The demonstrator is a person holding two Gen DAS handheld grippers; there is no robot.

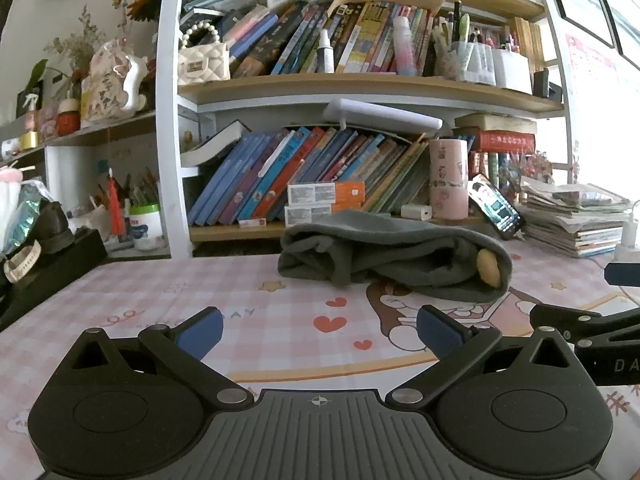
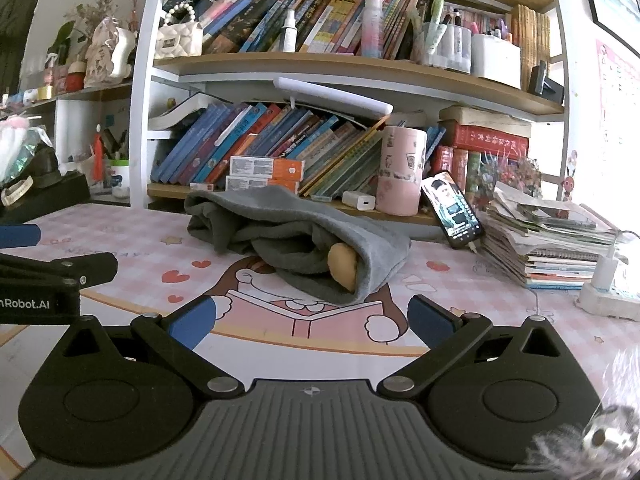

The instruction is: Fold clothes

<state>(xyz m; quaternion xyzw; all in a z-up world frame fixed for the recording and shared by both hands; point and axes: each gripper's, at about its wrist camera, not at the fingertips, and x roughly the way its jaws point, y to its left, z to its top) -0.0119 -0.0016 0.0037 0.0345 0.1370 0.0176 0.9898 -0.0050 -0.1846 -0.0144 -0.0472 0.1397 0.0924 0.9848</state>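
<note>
Both tongs — left tongs and right tongs — spread, holding nothing; grey garment lies bunched on the bench ahead. I risk pinching several layers — a lopsided fold.

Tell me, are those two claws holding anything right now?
Nothing is held. The left gripper and right gripper are both open and short of the grey garment on the table.

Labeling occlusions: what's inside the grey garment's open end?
A tan rounded patch shows inside the grey garment; the folds cover the rest, so I cannot tell what it is.
</note>
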